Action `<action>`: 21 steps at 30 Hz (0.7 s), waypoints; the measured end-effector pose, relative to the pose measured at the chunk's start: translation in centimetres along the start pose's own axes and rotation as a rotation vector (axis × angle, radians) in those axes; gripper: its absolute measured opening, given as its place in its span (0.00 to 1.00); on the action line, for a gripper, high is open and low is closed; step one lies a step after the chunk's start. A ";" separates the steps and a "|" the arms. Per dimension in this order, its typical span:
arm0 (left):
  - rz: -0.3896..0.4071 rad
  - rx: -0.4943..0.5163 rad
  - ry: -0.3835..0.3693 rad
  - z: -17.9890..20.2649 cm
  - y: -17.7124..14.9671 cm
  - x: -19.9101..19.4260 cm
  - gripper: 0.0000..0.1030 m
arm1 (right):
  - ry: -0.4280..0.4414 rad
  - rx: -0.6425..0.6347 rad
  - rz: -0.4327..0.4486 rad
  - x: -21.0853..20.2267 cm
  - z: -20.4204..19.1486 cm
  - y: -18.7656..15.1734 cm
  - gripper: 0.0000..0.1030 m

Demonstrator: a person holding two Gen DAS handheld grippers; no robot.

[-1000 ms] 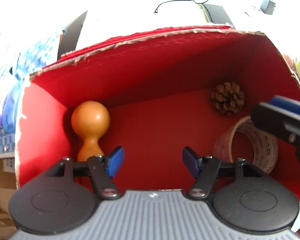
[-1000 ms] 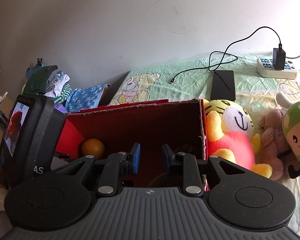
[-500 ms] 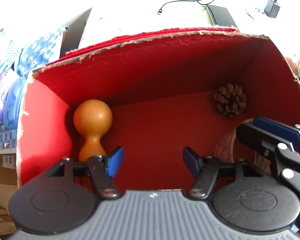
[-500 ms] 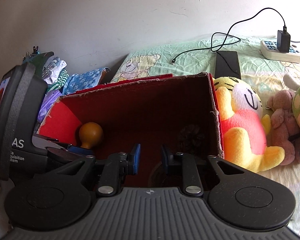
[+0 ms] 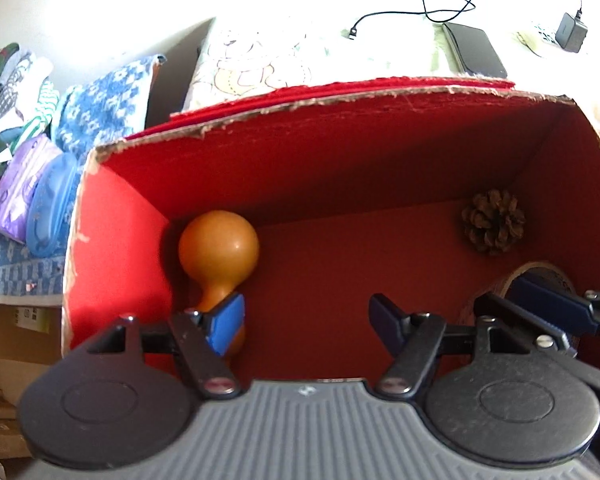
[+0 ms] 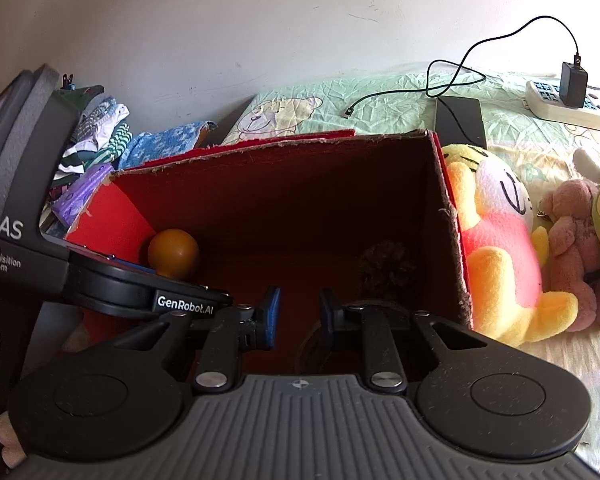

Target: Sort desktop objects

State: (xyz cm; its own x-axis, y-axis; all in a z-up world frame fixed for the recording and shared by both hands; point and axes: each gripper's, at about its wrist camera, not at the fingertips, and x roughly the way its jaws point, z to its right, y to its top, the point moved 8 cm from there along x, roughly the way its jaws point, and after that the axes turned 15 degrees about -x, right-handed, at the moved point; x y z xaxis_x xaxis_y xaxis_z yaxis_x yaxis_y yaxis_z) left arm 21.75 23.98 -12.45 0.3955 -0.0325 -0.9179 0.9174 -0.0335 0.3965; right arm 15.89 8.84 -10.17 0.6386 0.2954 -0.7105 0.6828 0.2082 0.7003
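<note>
left wrist view: the left gripper [image 5: 306, 316] hangs wide open and empty inside the red box [image 5: 340, 136], the wooden gourd [image 5: 219, 256] in its left corner, the pine cone [image 5: 493, 227] by the far right corner. right wrist view: the right gripper [image 6: 296, 311], narrowly parted, reaches at the tape roll [image 6: 374, 305] by the box's right wall; whether it grips is unclear, so the next move probably calls for closing on the roll's wall.

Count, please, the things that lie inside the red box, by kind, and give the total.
Wooden gourd-shaped piece: 1
Pine cone: 1
Roll of tape, partly hidden behind the right gripper: 1
Total inside the red box: 3
</note>
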 end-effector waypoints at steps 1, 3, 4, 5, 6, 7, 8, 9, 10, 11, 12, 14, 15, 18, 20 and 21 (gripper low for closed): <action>-0.002 -0.003 -0.004 0.0 0.0 0.0 0.70 | -0.005 -0.010 -0.005 0.1 -0.1 0.0 0.24; 0.001 0.000 -0.001 0.1 0.0 0.2 0.70 | -0.010 -0.021 -0.016 0.4 -0.3 -0.1 0.24; 0.004 0.001 0.002 0.2 0.0 0.2 0.70 | -0.012 -0.025 -0.020 0.5 -0.3 -0.1 0.24; 0.006 0.002 0.004 0.2 0.0 0.2 0.70 | -0.008 -0.025 -0.023 0.6 -0.3 -0.1 0.24; 0.006 0.002 0.005 0.3 0.0 0.2 0.70 | 0.001 -0.020 -0.024 0.6 -0.2 -0.1 0.24; 0.006 0.000 0.005 0.2 -0.1 0.2 0.70 | 0.009 -0.016 -0.026 0.6 -0.2 -0.1 0.24; 0.006 0.000 0.005 0.1 -0.1 0.1 0.70 | 0.015 -0.013 -0.029 0.7 -0.2 -0.1 0.24; 0.008 0.001 0.006 0.1 -0.1 0.0 0.70 | 0.019 -0.009 -0.032 0.7 -0.2 -0.1 0.24; 0.011 0.001 0.008 0.1 -0.1 0.0 0.70 | 0.020 -0.008 -0.032 0.7 -0.2 -0.1 0.24; 0.014 0.002 0.011 0.1 -0.2 0.0 0.70 | 0.020 -0.009 -0.032 0.7 -0.3 -0.1 0.24; 0.017 0.003 0.014 0.1 -0.1 0.0 0.70 | 0.020 -0.009 -0.031 0.7 -0.3 -0.1 0.24; 0.022 0.007 0.016 0.2 -0.1 0.0 0.70 | 0.020 -0.010 -0.030 0.8 -0.3 -0.1 0.24; 0.023 0.008 0.017 0.2 -0.1 0.0 0.70 | 0.019 -0.010 -0.030 0.8 -0.3 -0.1 0.24; 0.023 0.008 0.016 0.2 -0.1 0.1 0.70 | 0.018 -0.011 -0.030 0.8 -0.3 -0.1 0.24; 0.023 0.008 0.016 0.3 -0.1 0.1 0.69 | 0.018 -0.012 -0.030 0.9 -0.3 -0.1 0.24; 0.023 0.008 0.015 0.3 -0.1 0.2 0.69 | 0.018 -0.012 -0.030 0.9 -0.3 -0.1 0.24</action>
State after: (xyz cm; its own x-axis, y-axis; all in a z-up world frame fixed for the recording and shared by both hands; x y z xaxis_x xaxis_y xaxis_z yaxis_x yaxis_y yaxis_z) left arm 21.73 23.69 -12.62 0.4173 -0.0180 -0.9086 0.9077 -0.0411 0.4177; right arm 16.25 9.37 -10.83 0.6115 0.3061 -0.7296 0.6969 0.2283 0.6798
